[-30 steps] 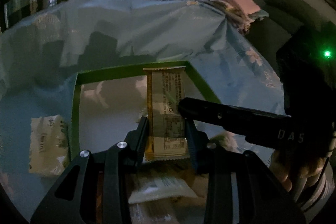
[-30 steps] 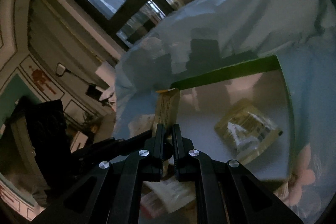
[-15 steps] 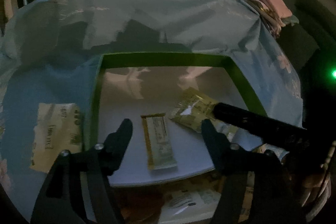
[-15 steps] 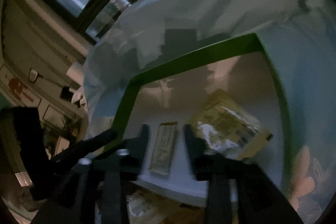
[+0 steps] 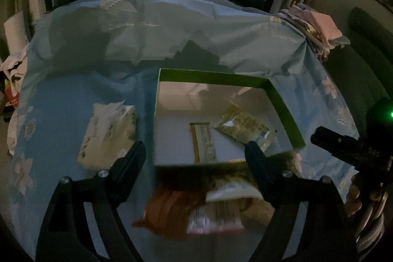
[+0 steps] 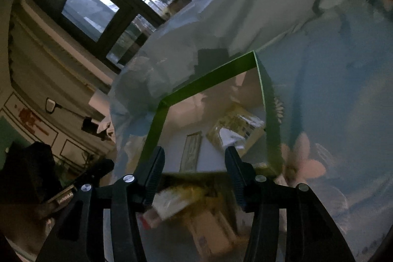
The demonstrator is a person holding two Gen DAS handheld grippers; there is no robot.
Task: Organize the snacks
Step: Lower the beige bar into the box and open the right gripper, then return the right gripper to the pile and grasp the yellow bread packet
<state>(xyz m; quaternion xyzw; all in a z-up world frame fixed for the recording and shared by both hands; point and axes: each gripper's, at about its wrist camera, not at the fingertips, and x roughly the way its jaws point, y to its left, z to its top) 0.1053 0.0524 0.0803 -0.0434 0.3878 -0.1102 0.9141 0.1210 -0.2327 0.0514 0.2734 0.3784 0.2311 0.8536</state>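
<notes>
A green-rimmed box (image 5: pixel 282 104) (image 6: pixel 157 124) with a pale floor sits on the blue flowered cloth. Inside it lie a long yellow snack bar (image 5: pixel 203 141) (image 6: pixel 191 151) and a yellow snack packet (image 5: pixel 243 127) (image 6: pixel 235 124). My left gripper (image 5: pixel 194 151) hangs before the box's near edge, its jaws opening with nothing between them. My right gripper (image 6: pixel 194 158) stands at the box's near side, jaws opening too and empty; its finger (image 5: pixel 343 144) shows in the left wrist view. A blurred pile of snack packs (image 5: pixel 211 208) (image 6: pixel 176 203) lies on the cloth below both grippers.
A white tissue pack (image 5: pixel 108 134) lies on the cloth left of the box. Folded pink cloths (image 5: pixel 316 28) are stacked at the table's far right corner. Dark window frames and a balcony rail stand behind the table. A hand (image 5: pixel 356 198) holds the right gripper's handle.
Both grippers let go of the snack bar, which now lies flat in the box. Both have opened wide and drawn back from the box toward the near edge.
</notes>
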